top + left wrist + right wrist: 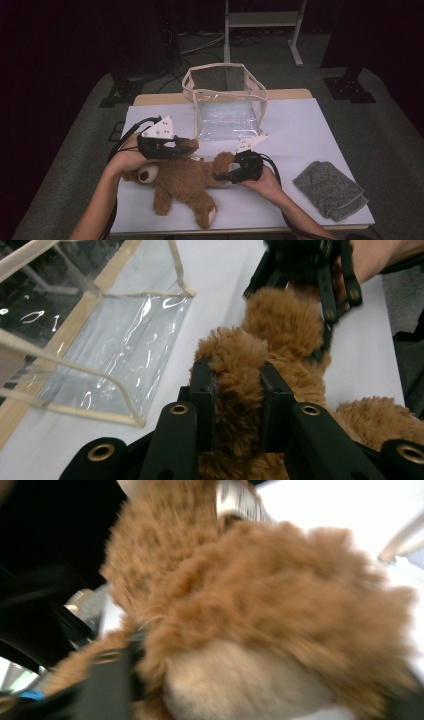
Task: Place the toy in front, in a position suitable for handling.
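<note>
Dark room, with a table (320, 130) under a white cover running away from the viewer. At nine o'clock, the left gripper (182, 146) has its jaws pinched tight on a furry limb of a brown teddy bear (182, 182); the left gripper view shows fur bulging between the black pads, a firm hold for lifting. The bear lies sprawled at the table's near centre, about six o'clock. Just right of it, the right gripper (220, 176) has its jaws half closed around another limb; its own view is blurred fur, so I cannot tell whether the pads press yet. Two holds likely keep the floppy toy level. At twelve o'clock stands an open clear bag (225, 100), probably the destination. At four o'clock lies a folded grey cloth (330, 190).
</note>
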### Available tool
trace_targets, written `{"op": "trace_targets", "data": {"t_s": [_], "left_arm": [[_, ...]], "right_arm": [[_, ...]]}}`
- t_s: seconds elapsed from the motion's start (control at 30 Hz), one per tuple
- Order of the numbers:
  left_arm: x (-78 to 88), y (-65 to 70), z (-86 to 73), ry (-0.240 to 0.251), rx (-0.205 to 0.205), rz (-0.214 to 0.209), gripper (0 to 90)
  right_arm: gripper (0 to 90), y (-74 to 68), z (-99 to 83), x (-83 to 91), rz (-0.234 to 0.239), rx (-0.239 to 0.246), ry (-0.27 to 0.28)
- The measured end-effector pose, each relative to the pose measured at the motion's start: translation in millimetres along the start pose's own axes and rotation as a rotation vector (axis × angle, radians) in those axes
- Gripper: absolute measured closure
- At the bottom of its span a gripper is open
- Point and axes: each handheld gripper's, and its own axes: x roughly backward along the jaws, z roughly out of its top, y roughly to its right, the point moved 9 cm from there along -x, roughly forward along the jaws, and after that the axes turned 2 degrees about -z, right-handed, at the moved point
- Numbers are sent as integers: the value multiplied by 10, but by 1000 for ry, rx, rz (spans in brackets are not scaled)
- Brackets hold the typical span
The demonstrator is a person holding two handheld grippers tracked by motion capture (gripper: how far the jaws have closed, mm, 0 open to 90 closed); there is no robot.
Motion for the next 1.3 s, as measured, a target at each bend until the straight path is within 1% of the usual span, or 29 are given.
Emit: {"op": "trace_targets", "data": {"t_s": [0.03,0.1,0.13,0.17,0.2,0.23,0.27,0.33,0.37,0.4,0.43,0.47,0.57,0.6,0.63,0.67,0.7,0.77,0.8,0.83,0.87,0.97,1.07,1.1,1.13,1.17,1.2,1.27,1.3], "left_arm": [[0,0,0,0,0,0,734],[51,8,39,26,13,0,734],[106,39,116,46,10,-4,735],[106,39,116,46,10,-4,735],[124,80,214,49,-3,-8,735],[124,80,214,49,-3,-8,735],[118,103,268,43,-14,-12,735],[64,155,401,51,-30,-28,735],[7,195,487,55,-40,-48,735],[-109,241,600,52,-64,-74,735],[-109,241,600,52,-64,-74,734],[-191,260,656,45,-77,-81,734],[-486,307,810,47,-98,-119,733],[-595,319,851,43,-105,-131,733],[-710,328,886,40,-113,-140,733],[-914,340,926,34,-117,-156,728],[-914,340,926,34,-117,-156,724],[-1160,349,926,4,-118,-177,720],[-1231,359,923,0,-114,-187,715],[-1320,364,923,0,-109,-206,699],[-1395,360,925,7,-94,-223,691],[-1423,320,921,12,-83,-223,655],[-1336,279,921,23,-106,-209,590],[-1246,297,899,33,-121,-217,558],[-1246,297,899,33,-121,-217,541],[-1198,303,874,34,-133,-211,502],[-1142,304,849,42,-145,-203,502],[-1002,294,794,68,-135,-188,476],[-952,286,770,76,-134,-182,435]], "right_arm": [[475,0,0,0,0,0,0],[561,-10,97,121,13,-19,38],[583,-44,184,256,7,-9,49],[583,-44,184,256,7,-9,49],[589,-84,285,427,11,-12,65],[589,-101,317,514,15,-15,56],[589,-101,317,514,15,-15,56],[591,-122,360,699,7,-15,43],[593,-119,370,798,1,-20,37],[594,-97,372,1009,-4,-42,42],[594,-97,372,1009,-4,-42,42],[594,-71,352,1107,-19,-47,38],[593,41,230,1401,-81,-67,39],[591,130,92,1569,-122,-90,36],[591,130,92,1569,-122,-90,36],[587,229,-61,1702,-179,-91,26],[587,229,-61,1702,-179,-91,26],[578,334,-209,1780,-213,-99,13],[574,385,-269,1795,-220,-107,17],[560,484,-379,1792,-227,-120,15],[553,517,-406,1779,-216,-135,30],[529,566,-452,1735,-220,-125,20],[514,599,-457,1704,-212,-119,25],[467,608,-450,1708,-213,-119,33],[467,608,-450,1708,-213,-119,33],[407,593,-455,1712,-220,-110,26],[407,593,-455,1712,-220,-110,26],[356,568,-449,1723,-235,-98,26],[335,540,-448,1735,-240,-91,20]]}}
